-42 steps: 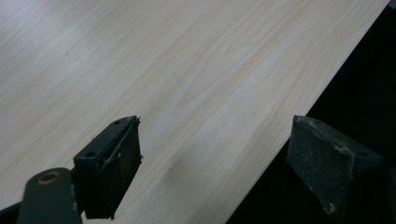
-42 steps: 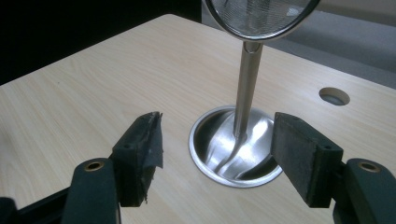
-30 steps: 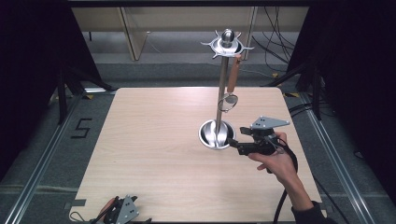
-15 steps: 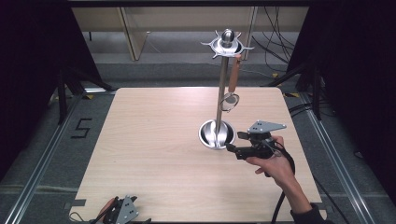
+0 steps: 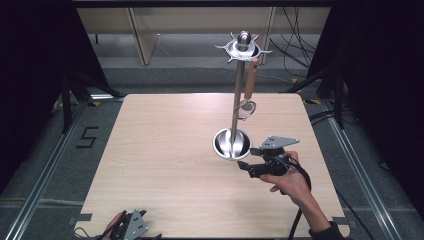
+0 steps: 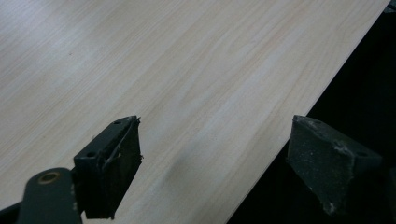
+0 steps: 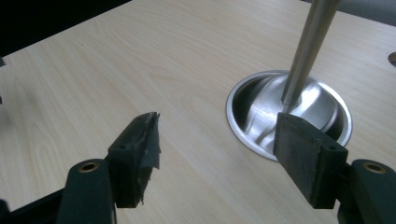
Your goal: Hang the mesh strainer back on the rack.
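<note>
1. Overhead, your pale wood table (image 5: 165, 170) sits on grey floor between dark curtains, with cables trailing behind it.
2. At the table's right of centre, the steel stand (image 5: 235, 115) rises from its bowl base (image 5: 231, 143); a wood-handled strainer (image 5: 248, 95) hangs from the top ring.
3. Your right gripper (image 5: 246, 158) sits just beside the base, jaws wide and just opening further, nothing between them.
4. Your left gripper (image 5: 131, 226) lies at the near edge, well apart from the stand, jaws wide over bare wood.
</note>
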`<action>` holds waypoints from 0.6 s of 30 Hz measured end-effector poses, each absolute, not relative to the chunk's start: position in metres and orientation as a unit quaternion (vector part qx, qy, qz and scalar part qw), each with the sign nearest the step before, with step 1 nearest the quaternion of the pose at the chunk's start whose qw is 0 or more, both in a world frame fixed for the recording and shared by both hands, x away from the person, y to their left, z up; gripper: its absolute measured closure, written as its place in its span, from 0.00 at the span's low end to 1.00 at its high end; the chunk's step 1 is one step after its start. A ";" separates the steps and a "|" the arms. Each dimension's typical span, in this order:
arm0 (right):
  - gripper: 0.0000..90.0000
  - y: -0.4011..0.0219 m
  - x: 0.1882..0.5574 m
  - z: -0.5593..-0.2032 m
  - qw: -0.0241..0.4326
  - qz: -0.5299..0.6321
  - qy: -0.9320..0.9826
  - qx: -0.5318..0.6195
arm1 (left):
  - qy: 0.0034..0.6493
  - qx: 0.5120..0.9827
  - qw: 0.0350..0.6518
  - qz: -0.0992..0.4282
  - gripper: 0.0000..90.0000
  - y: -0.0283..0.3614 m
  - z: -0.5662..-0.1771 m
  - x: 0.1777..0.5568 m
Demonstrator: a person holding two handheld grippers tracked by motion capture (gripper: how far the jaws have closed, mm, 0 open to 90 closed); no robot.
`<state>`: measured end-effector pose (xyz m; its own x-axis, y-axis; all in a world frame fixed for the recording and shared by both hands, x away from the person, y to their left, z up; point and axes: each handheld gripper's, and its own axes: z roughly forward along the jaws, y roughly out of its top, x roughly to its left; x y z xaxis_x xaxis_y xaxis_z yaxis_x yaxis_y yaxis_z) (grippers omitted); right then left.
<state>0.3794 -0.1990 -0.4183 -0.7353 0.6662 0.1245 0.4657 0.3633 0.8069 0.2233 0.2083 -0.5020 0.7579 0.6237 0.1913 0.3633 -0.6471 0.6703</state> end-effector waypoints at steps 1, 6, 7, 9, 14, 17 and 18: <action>0.36 -0.199 0.380 -0.419 0.118 0.443 0.821 0.340 | 0.280 0.883 0.315 0.206 0.18 0.208 -0.502 0.223; 0.36 -0.197 0.378 -0.423 0.115 0.444 0.821 0.340 | 0.281 0.884 0.313 0.204 0.18 0.208 -0.502 0.223; 0.36 -0.196 0.376 -0.424 0.109 0.441 0.820 0.347 | 0.281 0.881 0.319 0.206 0.18 0.208 -0.503 0.223; 0.36 -0.195 0.375 -0.427 0.108 0.440 0.823 0.342 | 0.280 0.883 0.314 0.206 0.18 0.208 -0.502 0.223; 0.36 -0.194 0.373 -0.432 0.105 0.436 0.825 0.343 | 0.281 0.883 0.313 0.207 0.18 0.208 -0.503 0.223; 0.35 -0.193 0.372 -0.436 0.102 0.434 0.826 0.346 | 0.281 0.882 0.317 0.206 0.18 0.208 -0.503 0.223; 0.35 -0.192 0.372 -0.438 0.107 0.430 0.827 0.345 | 0.280 0.883 0.314 0.207 0.18 0.208 -0.502 0.223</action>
